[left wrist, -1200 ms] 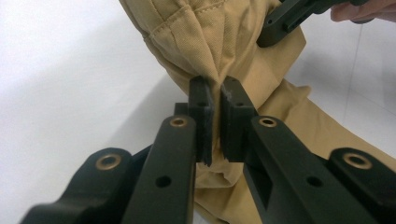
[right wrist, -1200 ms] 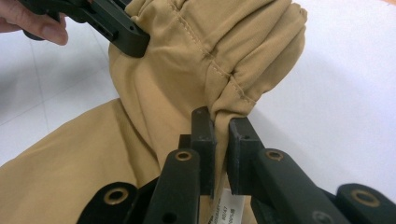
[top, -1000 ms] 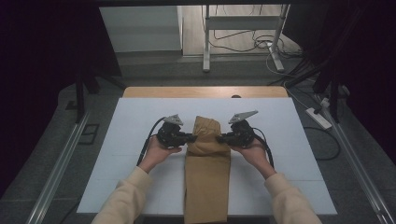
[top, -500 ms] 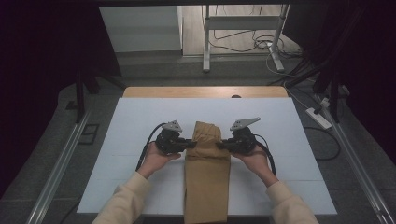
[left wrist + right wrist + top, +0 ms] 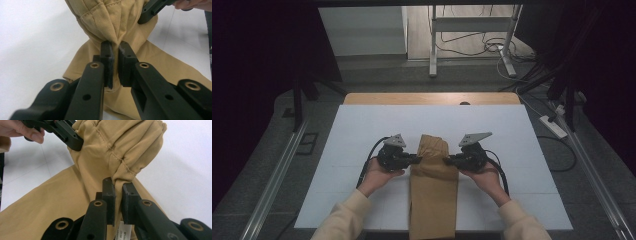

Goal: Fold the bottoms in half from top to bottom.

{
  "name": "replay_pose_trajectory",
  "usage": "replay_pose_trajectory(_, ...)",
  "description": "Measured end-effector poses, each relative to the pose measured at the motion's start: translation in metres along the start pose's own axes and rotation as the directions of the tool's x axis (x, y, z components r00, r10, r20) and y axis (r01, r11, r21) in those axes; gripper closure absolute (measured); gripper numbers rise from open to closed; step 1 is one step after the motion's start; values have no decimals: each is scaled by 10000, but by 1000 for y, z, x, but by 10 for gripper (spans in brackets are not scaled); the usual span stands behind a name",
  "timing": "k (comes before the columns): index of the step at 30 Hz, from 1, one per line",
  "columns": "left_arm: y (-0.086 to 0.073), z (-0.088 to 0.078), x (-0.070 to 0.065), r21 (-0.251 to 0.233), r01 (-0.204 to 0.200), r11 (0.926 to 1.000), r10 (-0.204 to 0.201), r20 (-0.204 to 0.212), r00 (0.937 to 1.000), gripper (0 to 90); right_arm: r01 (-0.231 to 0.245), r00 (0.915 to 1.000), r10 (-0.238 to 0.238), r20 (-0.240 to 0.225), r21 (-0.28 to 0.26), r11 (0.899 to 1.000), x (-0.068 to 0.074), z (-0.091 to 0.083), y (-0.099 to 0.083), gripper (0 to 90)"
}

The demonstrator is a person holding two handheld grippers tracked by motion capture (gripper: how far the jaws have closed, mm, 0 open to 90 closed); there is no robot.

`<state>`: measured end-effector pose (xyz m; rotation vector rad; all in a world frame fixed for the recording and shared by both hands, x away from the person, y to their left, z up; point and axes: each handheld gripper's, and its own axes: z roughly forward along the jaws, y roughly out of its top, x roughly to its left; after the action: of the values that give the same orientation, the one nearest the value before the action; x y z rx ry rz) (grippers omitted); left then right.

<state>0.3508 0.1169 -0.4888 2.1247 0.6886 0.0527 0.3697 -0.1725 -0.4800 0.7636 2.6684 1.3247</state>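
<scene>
The tan garment [image 5: 433, 185] lies lengthwise down the middle of the white table top [image 5: 362, 130], its near end hanging past the table's 6 o'clock edge and its far end folded back on itself into a bunched hump just short of centre. In the left gripper view the cloth [image 5: 112, 22] rises from the jaw tips toward 12 o'clock, a gathered pleat of it running straight down into the narrow slot between the two black pads, so the left gripper [image 5: 115, 53] is clamped on the fabric. In the right gripper view the stitched, rolled hem [image 5: 125, 150] sits at 12 to 1 o'clock of the jaws, and a pinch of it drops between the pads of the right gripper [image 5: 117, 187], which are likewise nearly together and gripping the cloth; a small white label [image 5: 125, 230] shows low behind them. From above, the left gripper [image 5: 414, 160] bites the hump from 9 o'clock and the right gripper [image 5: 448, 160] from 3 o'clock, facing each other across it, each held in a hand with a cream sleeve [image 5: 339, 220] coming in from 6 o'clock.
</scene>
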Motion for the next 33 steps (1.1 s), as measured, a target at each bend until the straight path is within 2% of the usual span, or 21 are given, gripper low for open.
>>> replay_pose_trajectory(14, -5, 3, -10, 108, -172, 9998, 170, 165, 9997, 828, 267, 9996, -267, 28, 34, 9996, 10, -9, -8, 826)
replay_pose_trajectory(33, -20, 8, -21, 428, -162, 9990, 147, 349, 9993, 813, 401, 9992, -398, -87, 359, 9986, 25, -8, -26, 822)
